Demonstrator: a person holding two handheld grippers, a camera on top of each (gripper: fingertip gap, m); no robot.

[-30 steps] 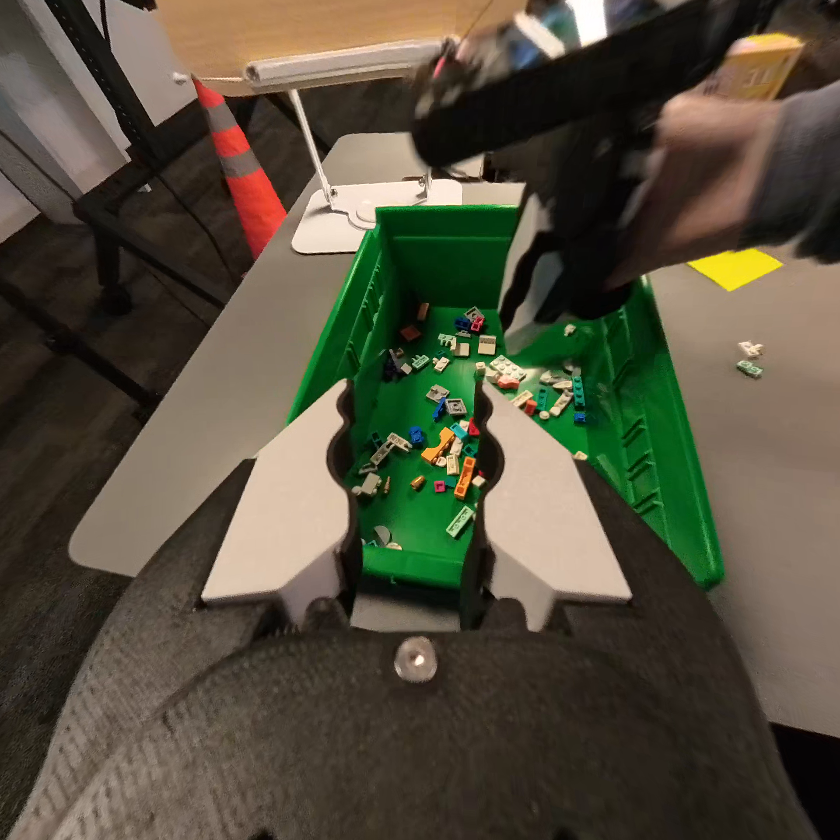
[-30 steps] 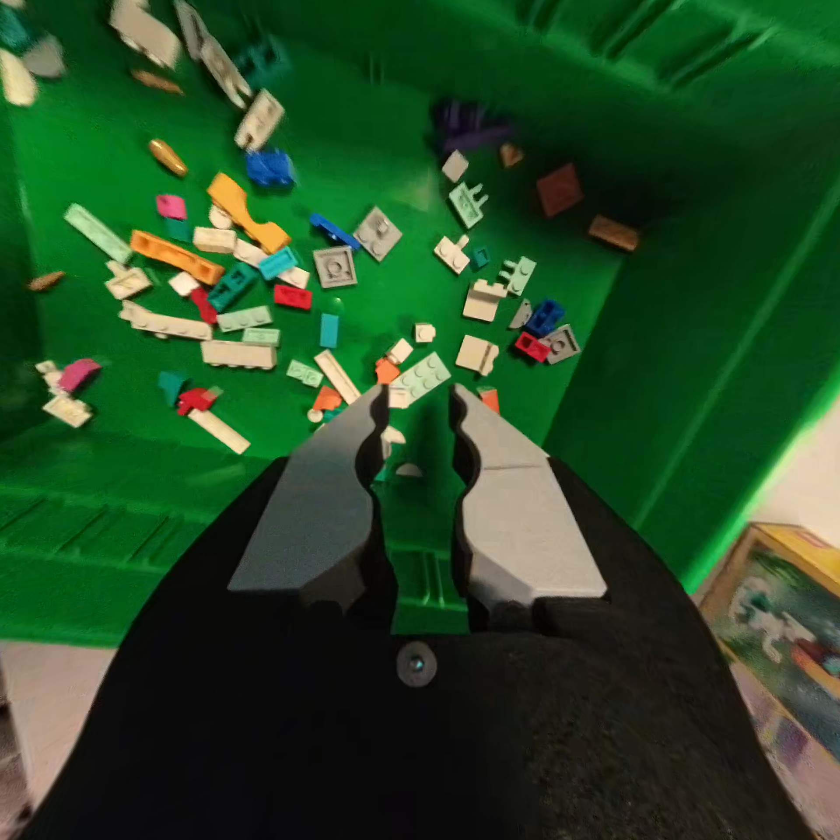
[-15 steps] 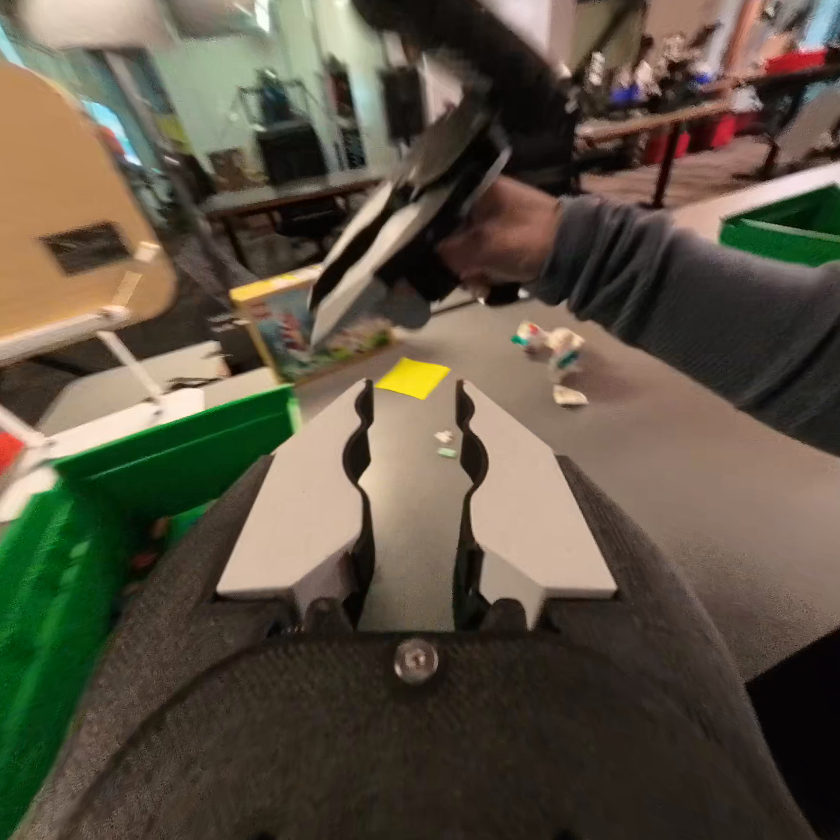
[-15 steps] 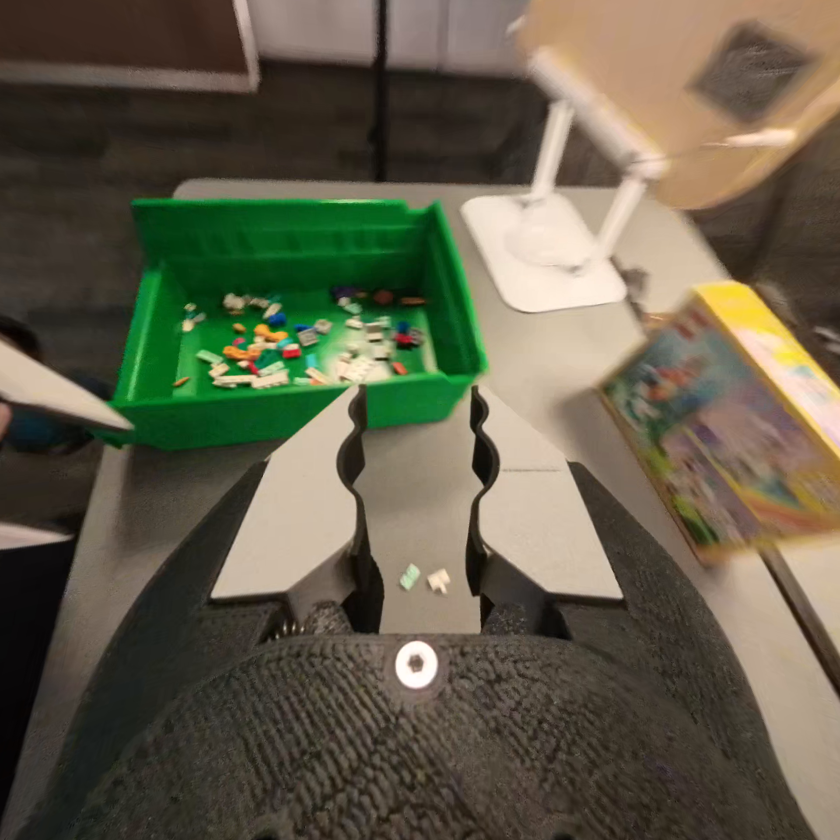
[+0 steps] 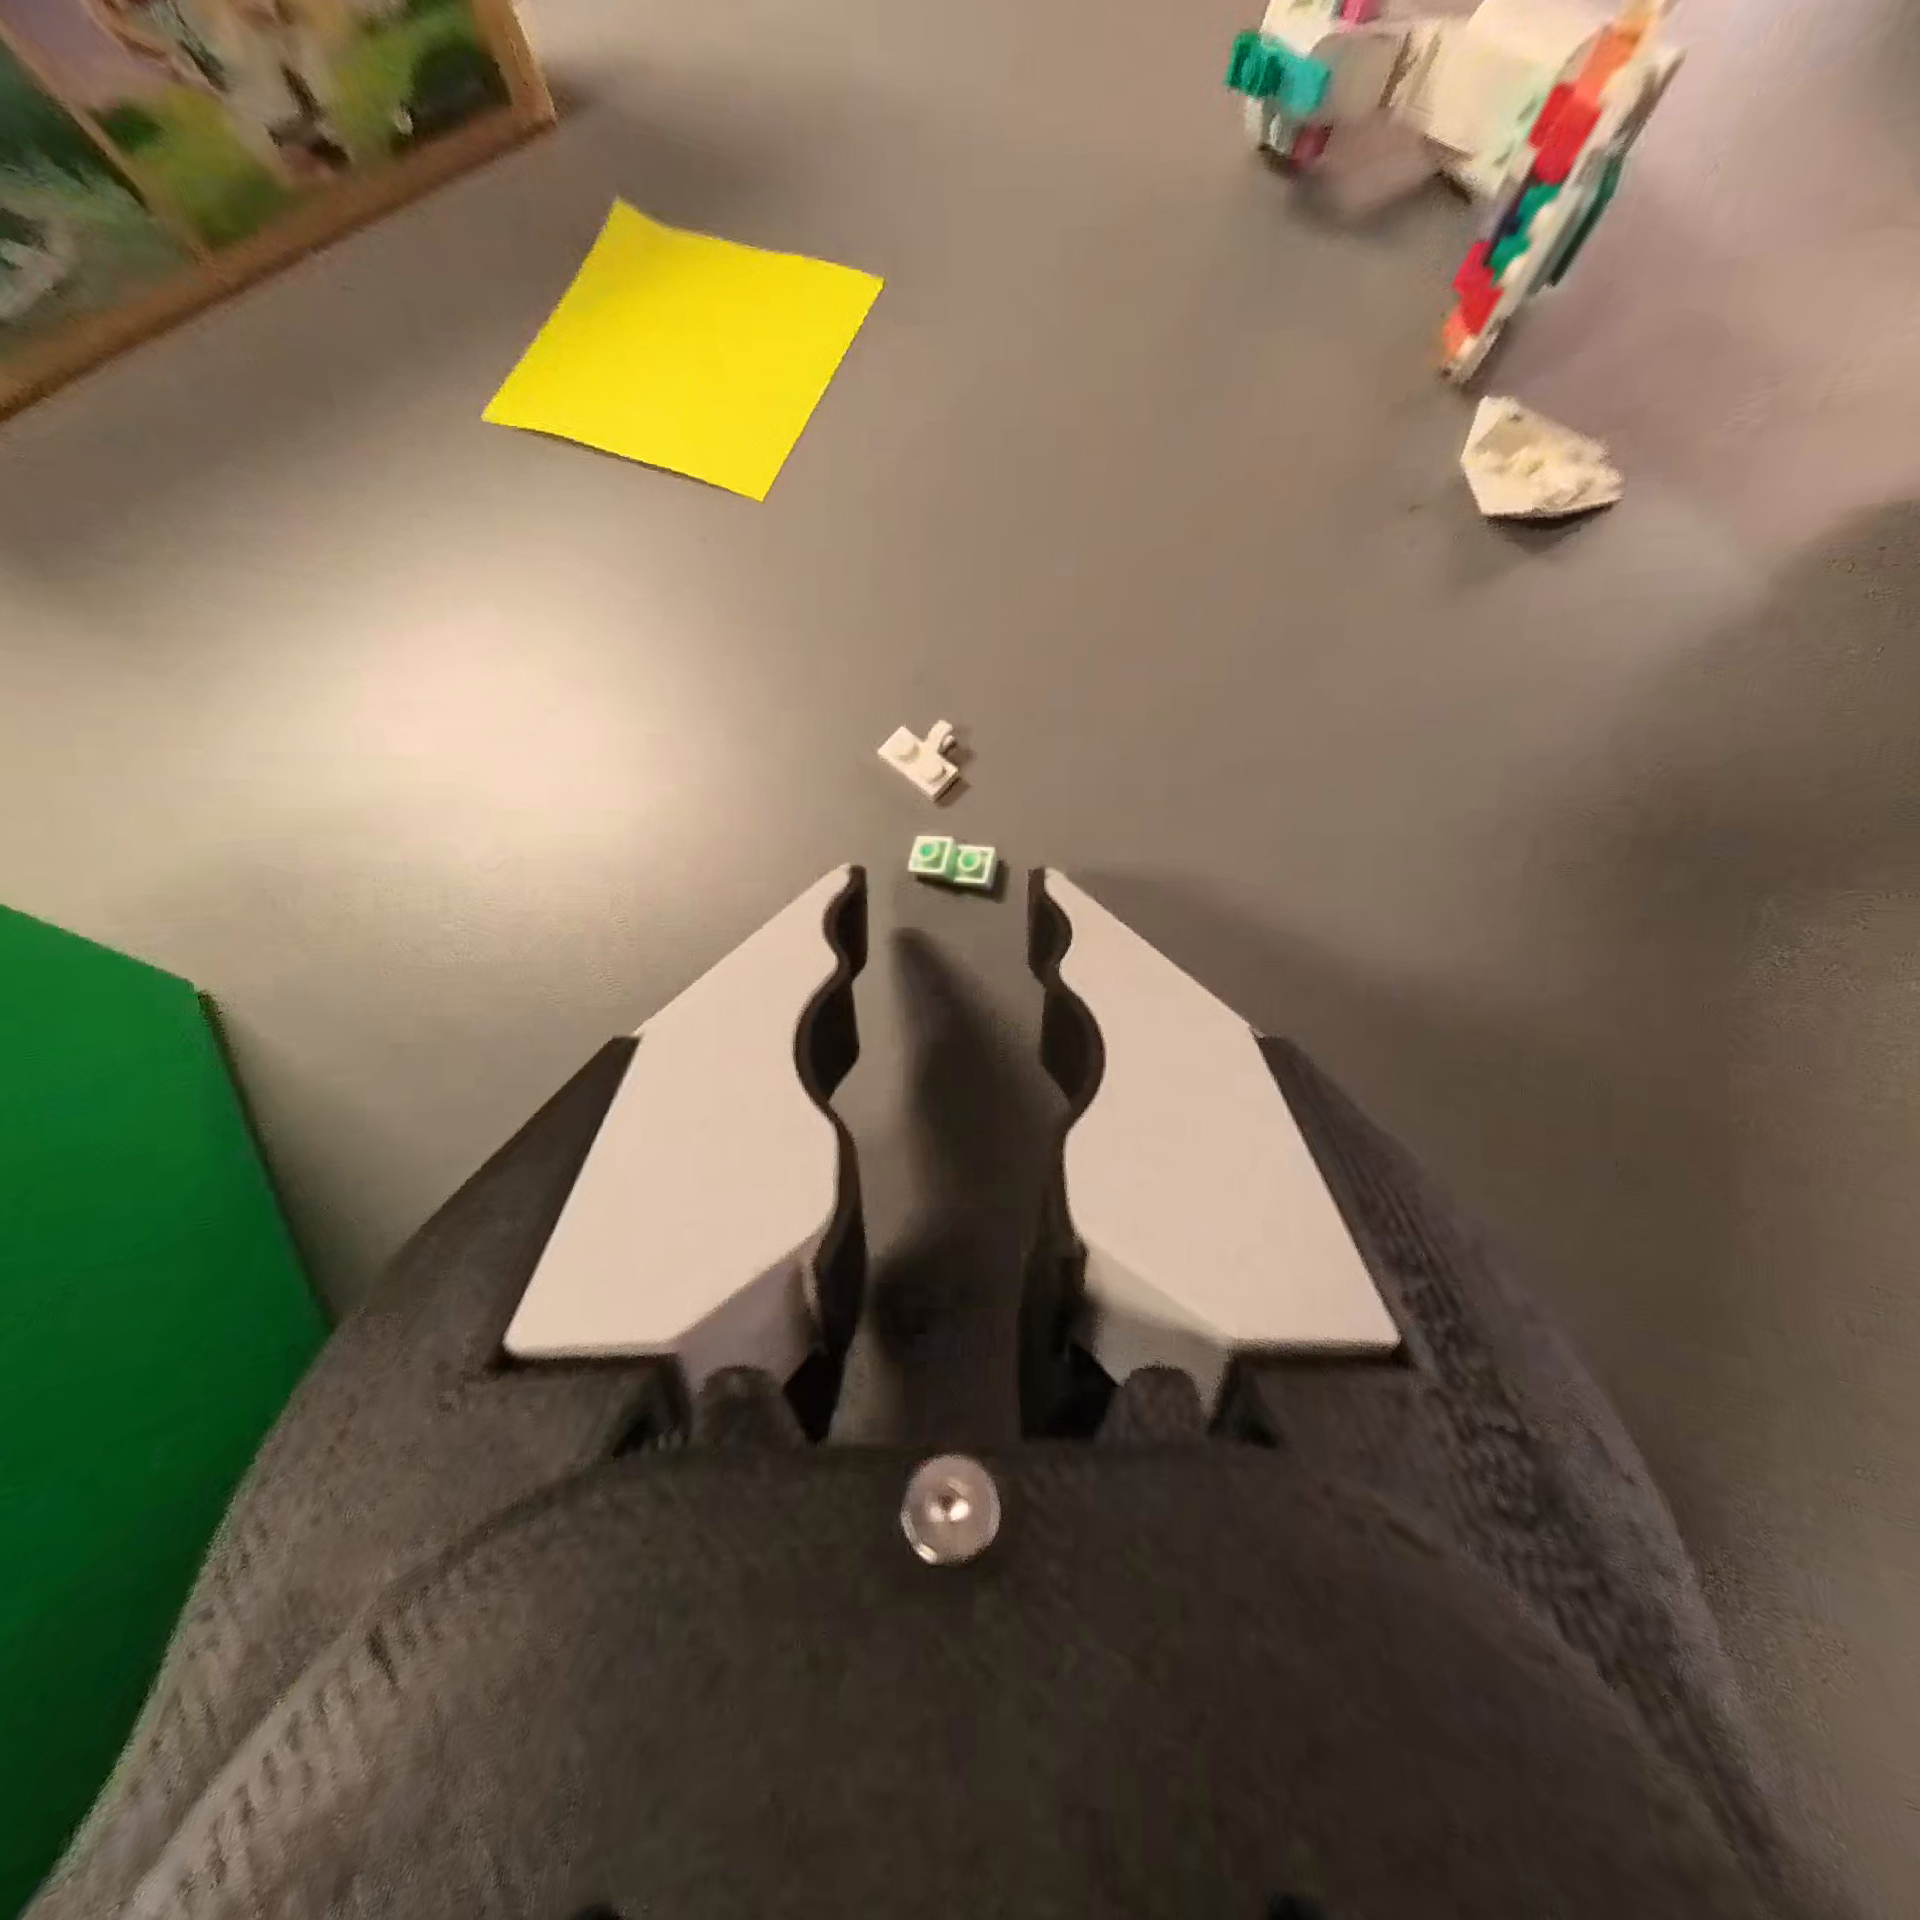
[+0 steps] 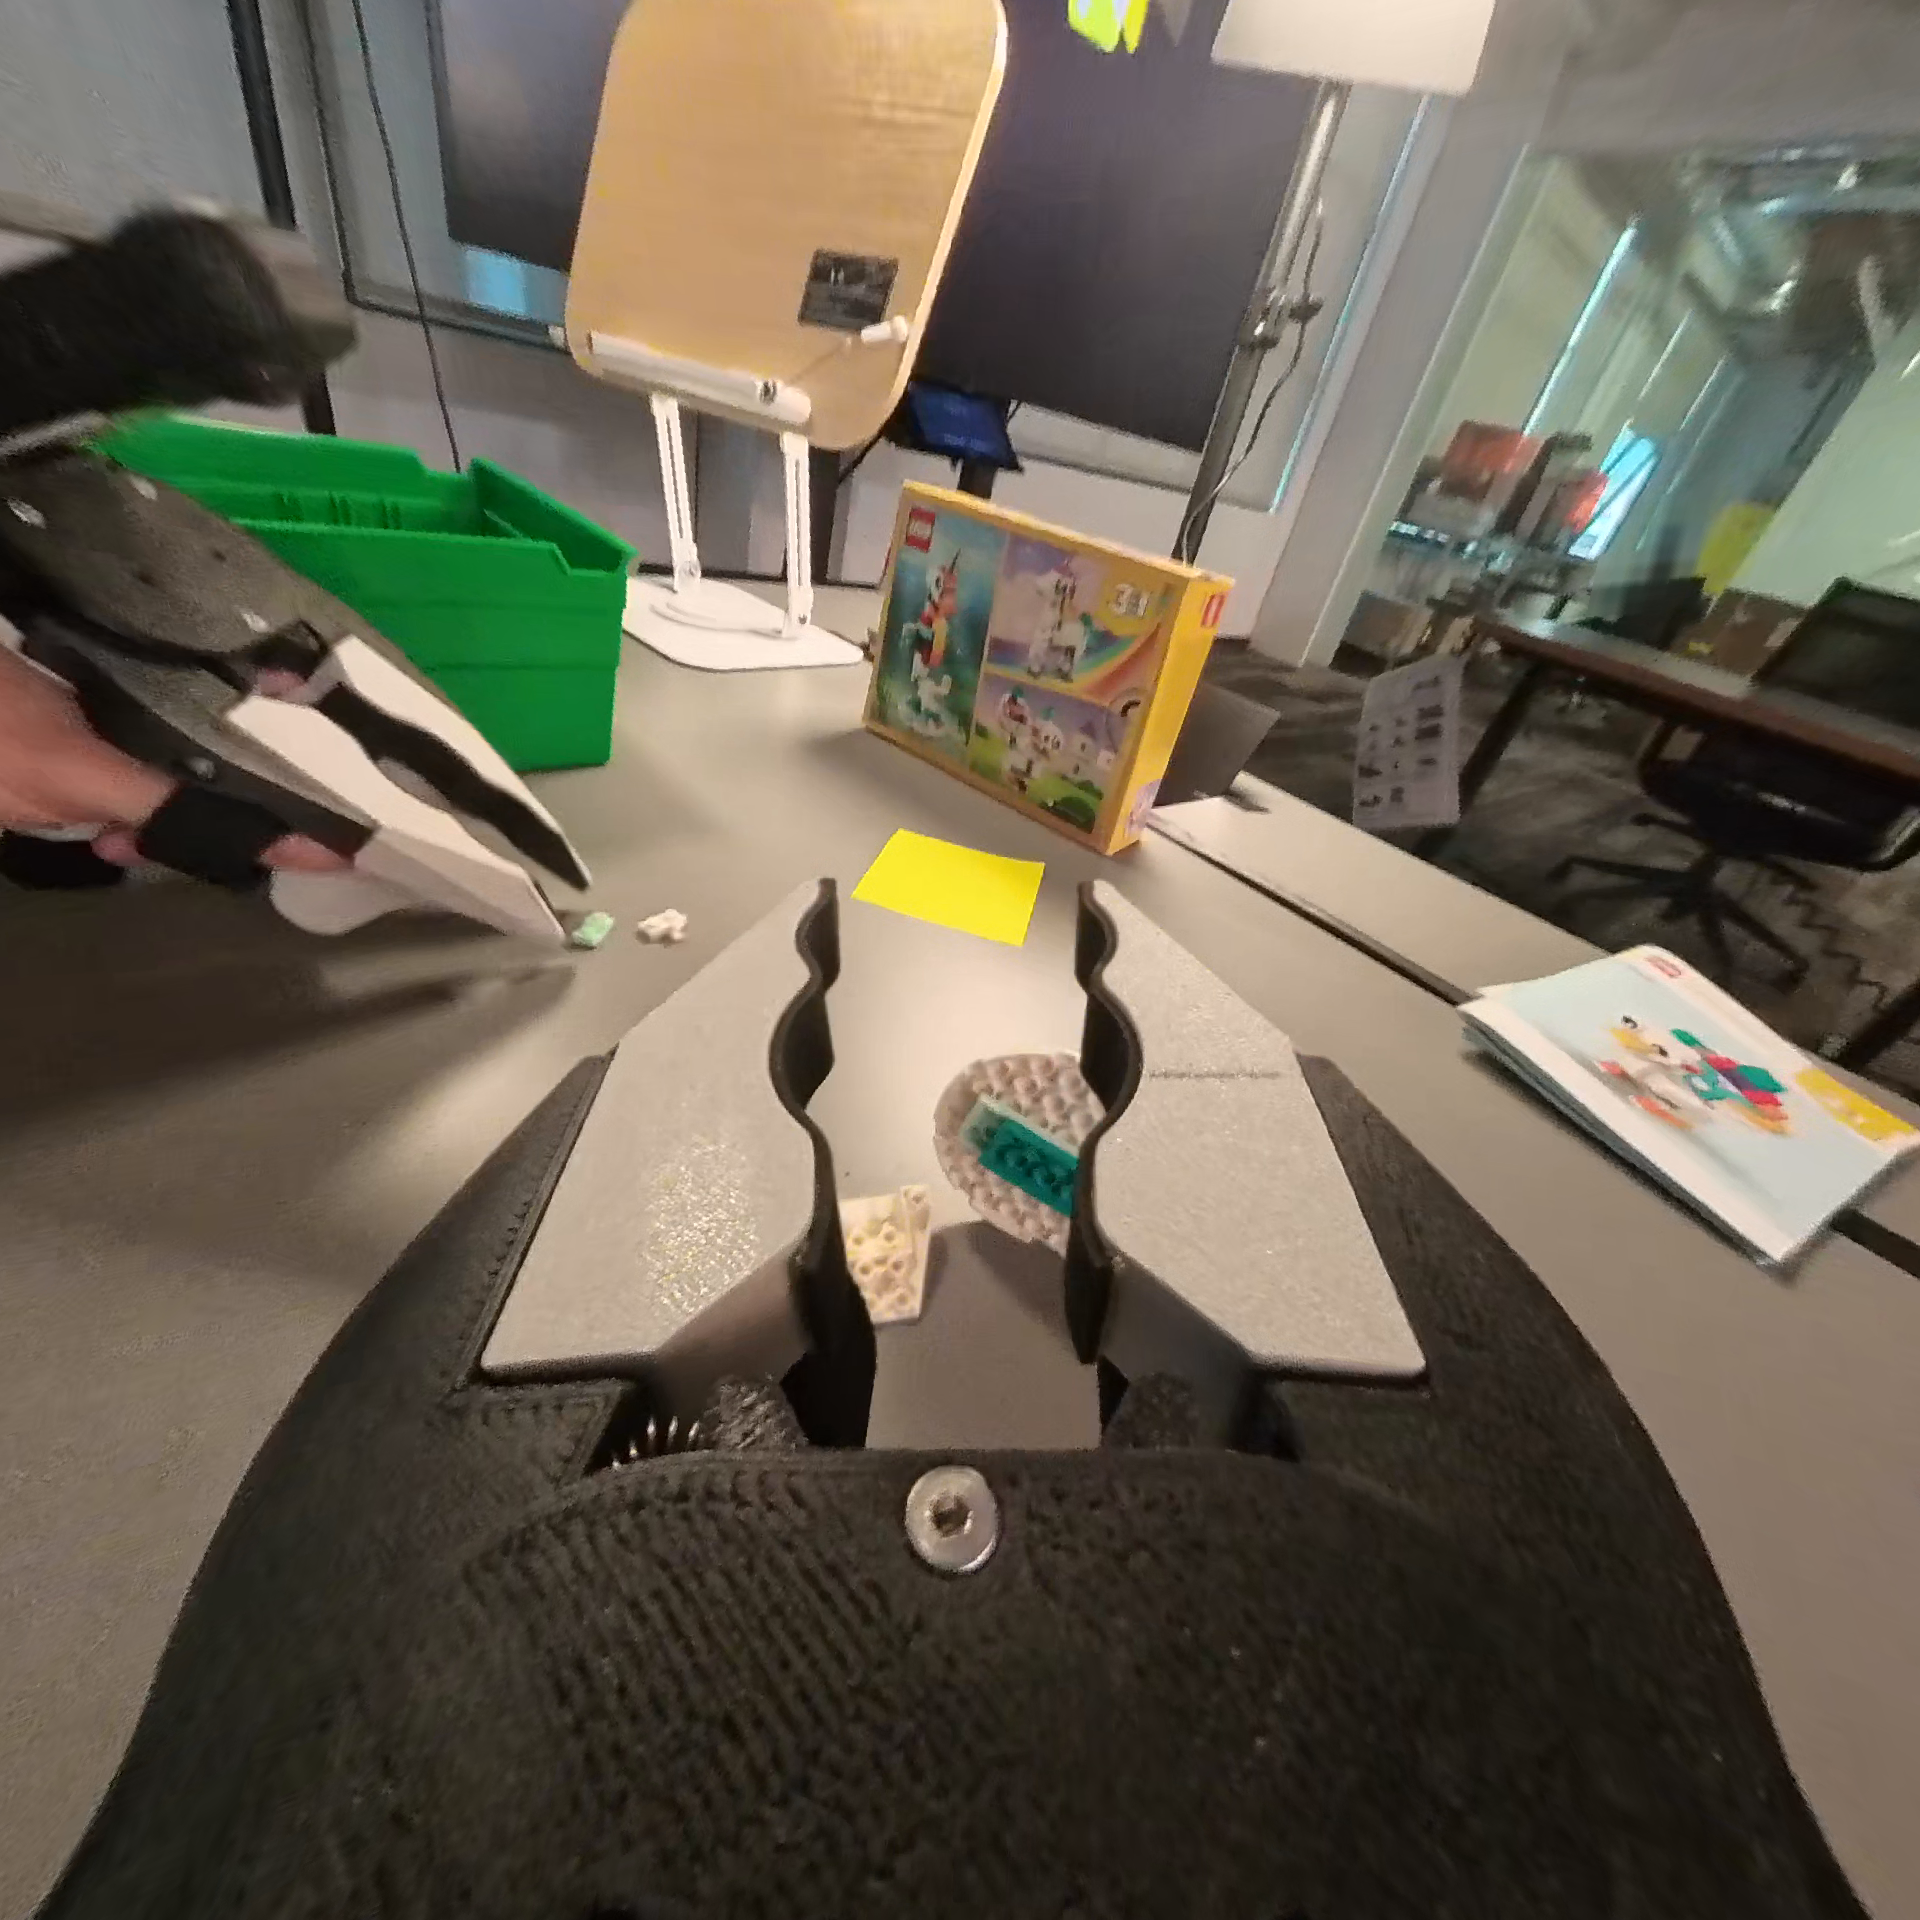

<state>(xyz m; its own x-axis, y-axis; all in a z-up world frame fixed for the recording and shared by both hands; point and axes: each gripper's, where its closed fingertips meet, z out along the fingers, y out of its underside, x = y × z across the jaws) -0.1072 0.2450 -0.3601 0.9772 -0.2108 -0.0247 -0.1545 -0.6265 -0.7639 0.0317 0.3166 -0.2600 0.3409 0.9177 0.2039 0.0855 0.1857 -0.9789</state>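
My left gripper (image 5: 945, 883) is open and empty, low over the grey table, its tips just short of a small pale green two-stud plate (image 5: 954, 862). A small white clip plate (image 5: 921, 765) lies just beyond it. In the right wrist view the left gripper (image 6: 566, 909) shows with its tips at the green plate (image 6: 593, 928) and white piece (image 6: 663, 924). My right gripper (image 6: 951, 894) is open and empty. Between its fingers lie a round white studded plate with a teal brick on it (image 6: 1013, 1132) and a white wedge piece (image 6: 888, 1242).
A green bin (image 6: 436, 582) stands at the left, its corner in the left wrist view (image 5: 114, 1226). A yellow sticky note (image 5: 686, 348) (image 6: 951, 885), a toy set box (image 6: 1044, 665), an instruction booklet (image 6: 1683, 1091), a wooden stand (image 6: 779, 218) and a partly built brick model (image 5: 1455, 114) are around.
Both grippers left the green bin. The left swung right and came down to the two small plates on the table. The right turned toward the round plate and opened wider.
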